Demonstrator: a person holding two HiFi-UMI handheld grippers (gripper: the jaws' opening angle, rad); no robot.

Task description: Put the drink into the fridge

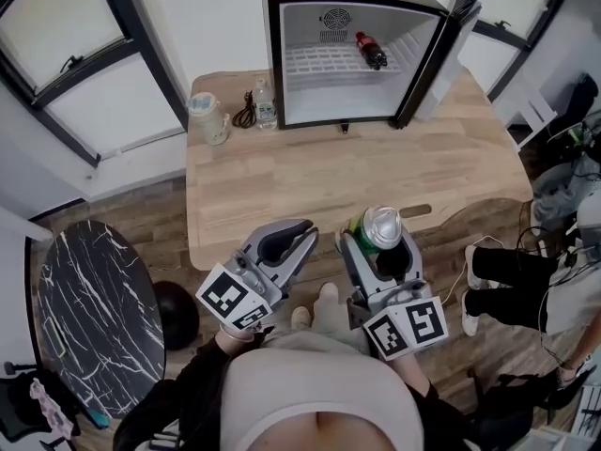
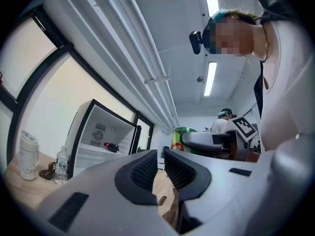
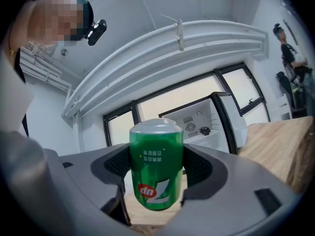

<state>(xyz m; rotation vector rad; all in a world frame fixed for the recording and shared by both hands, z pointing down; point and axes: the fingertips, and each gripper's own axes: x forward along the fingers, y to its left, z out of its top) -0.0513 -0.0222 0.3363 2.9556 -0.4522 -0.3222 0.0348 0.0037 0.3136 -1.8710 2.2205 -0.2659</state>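
Clamping the green can [image 1: 381, 225], the right gripper [image 1: 379, 250] hangs at the table [image 1: 319, 181] near edge; the left gripper [image 1: 287, 243] is pinched closed, empty. Bare wood stretches to the open fridge [image 1: 353, 56].

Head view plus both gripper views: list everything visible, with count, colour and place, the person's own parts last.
table: one, light wood, centre
fridge: one, black frame, white inside, door open, table's far edge
bottle: one, dark, red cap, lying on the fridge shelf
can: one, green, silver top, above the table's near edge
water bottle: one, clear, left of the fridge
lidded cup: one, pale, table's far left corner
cable: one, dark, between cup and water bottle
round table: one, black marble, floor at left
other person: one, black trousers, far right
left gripper: grey, fingers together, empty
right gripper: grey, fingers clamped on the can
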